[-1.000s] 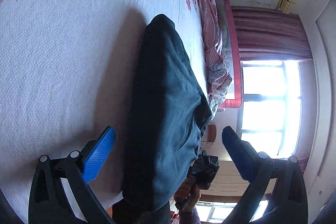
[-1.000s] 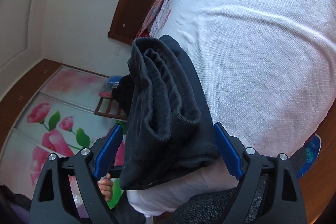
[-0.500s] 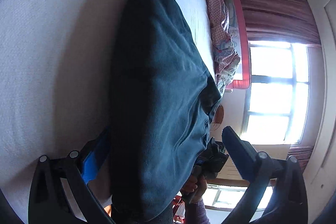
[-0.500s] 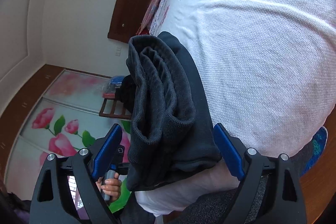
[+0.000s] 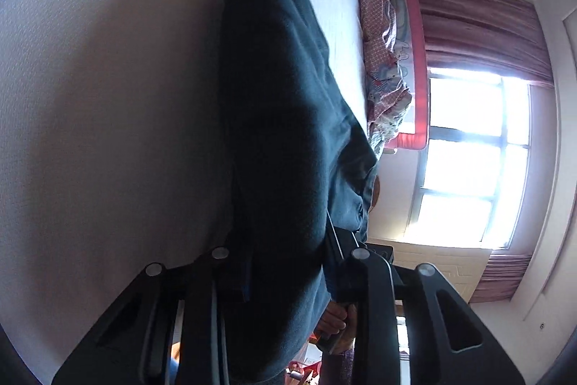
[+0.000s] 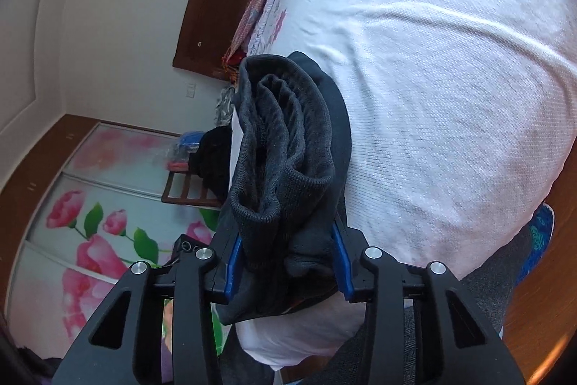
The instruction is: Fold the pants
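Your right gripper [image 6: 286, 264] has just been closing its jaws, and now they squeeze the dark pants [image 6: 288, 168]. The pants are bunched up at the edge of the white bed [image 6: 450, 78].

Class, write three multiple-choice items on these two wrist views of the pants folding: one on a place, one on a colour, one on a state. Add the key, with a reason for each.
1. Where do the dark pants lie?
A. on a wooden floor
B. on the white bedspread
C. on a chair

2. What colour are the pads of the right gripper?
A. blue
B. red
C. yellow

3. What is the state of the left gripper?
A. wide open, apart from the cloth
B. out of view
C. closed on the pants

Key: B, the white cover shows all round them; A, blue strips flank the cloth; C, its jaws have just closed and now pinch the fabric.
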Available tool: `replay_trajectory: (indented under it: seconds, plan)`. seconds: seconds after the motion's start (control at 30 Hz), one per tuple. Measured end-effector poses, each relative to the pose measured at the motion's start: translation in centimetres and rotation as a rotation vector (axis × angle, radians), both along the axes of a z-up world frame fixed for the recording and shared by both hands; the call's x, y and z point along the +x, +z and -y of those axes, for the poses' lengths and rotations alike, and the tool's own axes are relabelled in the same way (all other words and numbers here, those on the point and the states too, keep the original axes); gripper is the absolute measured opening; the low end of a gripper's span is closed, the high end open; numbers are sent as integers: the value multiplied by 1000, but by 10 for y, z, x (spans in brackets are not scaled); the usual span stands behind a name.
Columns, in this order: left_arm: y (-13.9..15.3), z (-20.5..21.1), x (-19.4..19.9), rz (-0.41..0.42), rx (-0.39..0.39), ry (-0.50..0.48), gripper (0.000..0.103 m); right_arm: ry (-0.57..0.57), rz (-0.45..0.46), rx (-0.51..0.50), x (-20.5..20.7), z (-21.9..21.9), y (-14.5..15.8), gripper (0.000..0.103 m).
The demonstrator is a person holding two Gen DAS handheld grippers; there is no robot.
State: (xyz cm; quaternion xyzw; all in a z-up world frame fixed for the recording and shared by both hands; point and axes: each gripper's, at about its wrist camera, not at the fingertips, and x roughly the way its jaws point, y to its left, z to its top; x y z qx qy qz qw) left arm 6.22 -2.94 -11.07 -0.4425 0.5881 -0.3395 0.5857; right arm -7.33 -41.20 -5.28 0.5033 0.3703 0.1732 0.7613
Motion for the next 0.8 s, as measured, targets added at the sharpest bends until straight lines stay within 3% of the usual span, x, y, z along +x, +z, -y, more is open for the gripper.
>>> replay_trajectory:
  seconds: [0.2, 0.47, 0.67, 0.8]
  plan:
    - [49, -5, 23, 78, -79, 14, 28, 65, 56, -73, 34, -19, 61, 39]
    - [121, -42, 77, 221, -96, 61, 28, 140, 170, -112, 115, -61, 118, 39]
    - [154, -113, 120, 307, -20, 141, 28, 168, 220, -47, 201, -119, 102, 39]
    - [135, -161, 143, 315, 52, 210, 28, 191, 173, -9, 249, -165, 51, 39]
